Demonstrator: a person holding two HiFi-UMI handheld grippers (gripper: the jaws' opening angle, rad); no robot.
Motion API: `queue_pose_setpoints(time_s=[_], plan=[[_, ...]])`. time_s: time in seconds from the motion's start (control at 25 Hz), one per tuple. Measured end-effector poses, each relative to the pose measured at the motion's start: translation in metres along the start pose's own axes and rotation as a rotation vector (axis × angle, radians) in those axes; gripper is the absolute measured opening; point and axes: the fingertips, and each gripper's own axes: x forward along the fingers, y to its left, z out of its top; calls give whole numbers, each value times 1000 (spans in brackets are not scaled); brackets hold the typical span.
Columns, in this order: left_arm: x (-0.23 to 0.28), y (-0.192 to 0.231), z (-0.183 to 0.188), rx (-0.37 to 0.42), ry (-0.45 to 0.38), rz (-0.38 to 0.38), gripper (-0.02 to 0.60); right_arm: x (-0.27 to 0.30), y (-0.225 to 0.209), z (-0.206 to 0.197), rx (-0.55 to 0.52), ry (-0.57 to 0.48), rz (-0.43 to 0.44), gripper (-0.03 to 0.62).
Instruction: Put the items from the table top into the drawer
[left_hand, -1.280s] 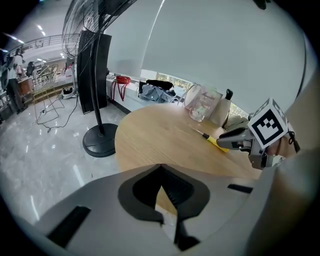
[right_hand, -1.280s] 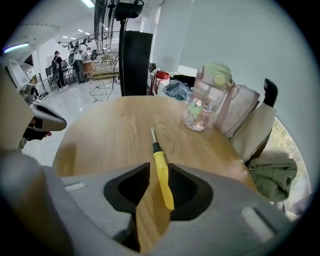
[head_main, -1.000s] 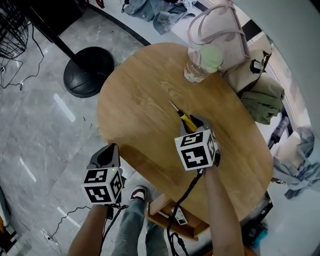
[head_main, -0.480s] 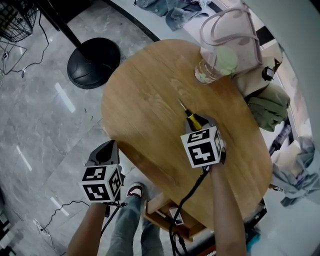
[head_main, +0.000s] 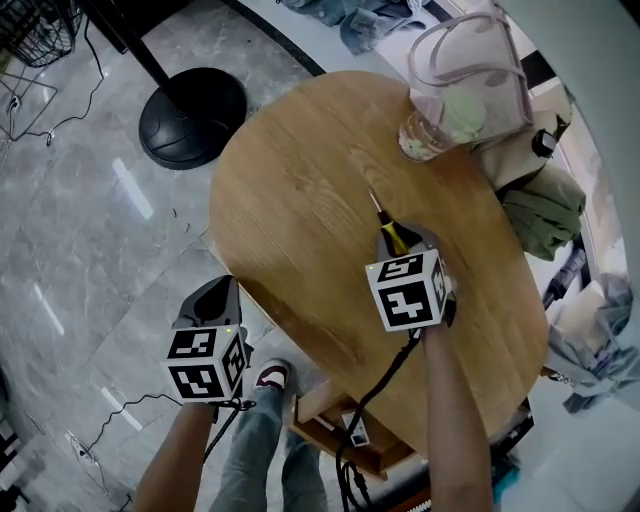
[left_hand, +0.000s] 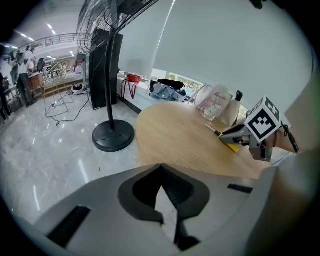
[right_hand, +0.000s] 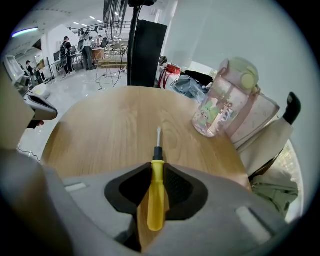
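A yellow-handled screwdriver (head_main: 388, 228) lies on the round wooden table (head_main: 300, 200), its metal tip pointing away from me. My right gripper (head_main: 402, 243) is down over it. In the right gripper view the handle (right_hand: 156, 195) runs between the closing jaws, whose tips touch it on both sides. My left gripper (head_main: 214, 302) hangs off the table's left edge above the floor; its jaws (left_hand: 160, 170) meet at the tip with nothing in them. The left gripper view shows the right gripper (left_hand: 235, 137) on the screwdriver (left_hand: 218, 133).
A clear pink water bottle (head_main: 445, 100) stands at the table's far side. A wooden drawer box (head_main: 325, 420) shows under the near edge, by my legs. A black fan base (head_main: 195, 105) sits on the floor to the left. Green clothing (head_main: 545, 210) lies on the right.
The head view has drifted a little. Both grippers stay where they were, the right one still over the screwdriver.
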Motion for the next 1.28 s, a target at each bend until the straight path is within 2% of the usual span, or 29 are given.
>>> queue_pose_setpoints(time_s=[0.32, 0.84, 1.28], plan=[[-6, 3, -8, -2, -5, 5, 2, -18, 8, -3, 4, -21, -5, 81], [-30, -32, -20, 36, -31, -47, 2, -67, 19, -31, 32, -35, -7, 81], [-80, -68, -70, 63, -30, -70, 2, -124, 45, -77, 20, -48, -1, 81]])
